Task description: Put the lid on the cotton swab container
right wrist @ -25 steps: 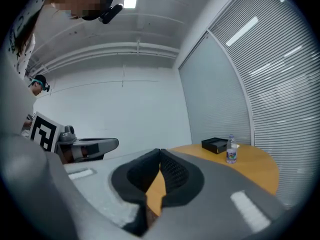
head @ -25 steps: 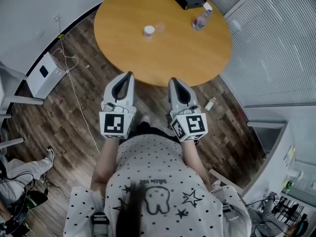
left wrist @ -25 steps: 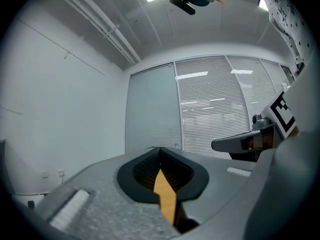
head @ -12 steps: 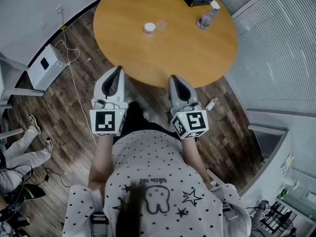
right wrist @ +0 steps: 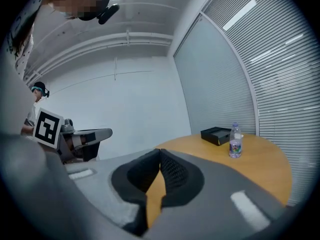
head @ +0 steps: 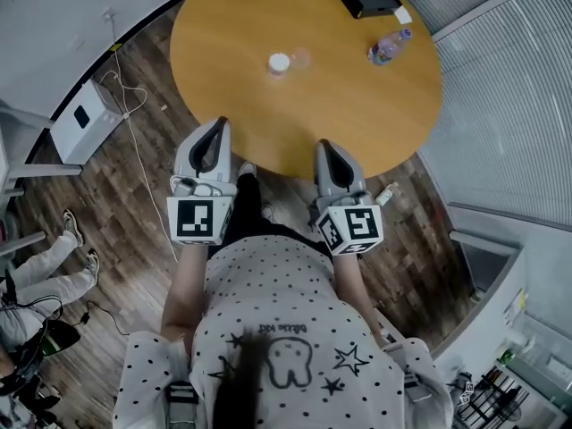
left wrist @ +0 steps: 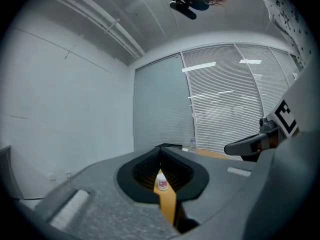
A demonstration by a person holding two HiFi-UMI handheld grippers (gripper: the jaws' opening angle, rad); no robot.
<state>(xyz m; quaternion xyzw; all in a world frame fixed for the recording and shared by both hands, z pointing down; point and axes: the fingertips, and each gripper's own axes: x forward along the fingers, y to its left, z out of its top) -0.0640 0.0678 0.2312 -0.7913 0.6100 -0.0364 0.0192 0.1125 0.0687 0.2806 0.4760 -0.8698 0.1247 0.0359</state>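
The small white round cotton swab container (head: 279, 63) stands near the middle of the round wooden table (head: 357, 105), with the clear round lid (head: 301, 58) just beside it. At the table's near edge, the left tongs (head: 220, 123) and the right tongs (head: 323, 144) are both closed, with nothing between them.

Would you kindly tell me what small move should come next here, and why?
Probably carry both forward over the round wooden table towards the small white-topped container: the left hand-held gripper and the right hand-held gripper are shut, empty, and hang at the table's near edge, well short of it.
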